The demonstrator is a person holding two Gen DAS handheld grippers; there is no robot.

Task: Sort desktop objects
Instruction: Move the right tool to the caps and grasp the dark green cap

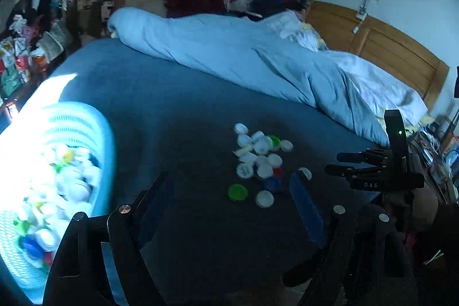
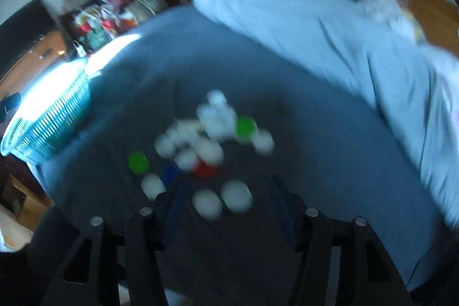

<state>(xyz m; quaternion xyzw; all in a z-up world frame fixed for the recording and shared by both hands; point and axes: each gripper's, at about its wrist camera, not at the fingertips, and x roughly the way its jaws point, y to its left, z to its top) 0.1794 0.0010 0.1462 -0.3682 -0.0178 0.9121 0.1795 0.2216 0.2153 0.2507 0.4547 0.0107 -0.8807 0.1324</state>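
Two handheld grippers are hovering over a dark blue bedsheet (image 1: 172,93), both pointing down at a scatter of bottle caps.

Left gripper (image 1: 229,191): its black fingers, faced with blue pads, are standing spread apart with nothing between them. Just beyond its tips, a loose pile of bottle caps (image 1: 259,154) is lying on the sheet. Most are white discs, some showing hollow undersides. One bright green cap (image 1: 237,192) is sitting apart at the near edge, another green one is tucked in at the far side of the pile, and a red cap and a blue cap are lying among the white ones. To the left, a light blue mesh basket (image 1: 83,122), glaring in sunlight, is already holding many more caps, white, green, yellow and blue.

Right gripper (image 2: 226,191): this view is blurred. Its fingers are also standing apart, pinching nothing, with two white caps (image 2: 222,200) lying on the sheet between the tips. The rest of the pile is spreading out beyond them.

Farther back, a pale blue duvet (image 1: 243,53) is lying rumpled across the bed.
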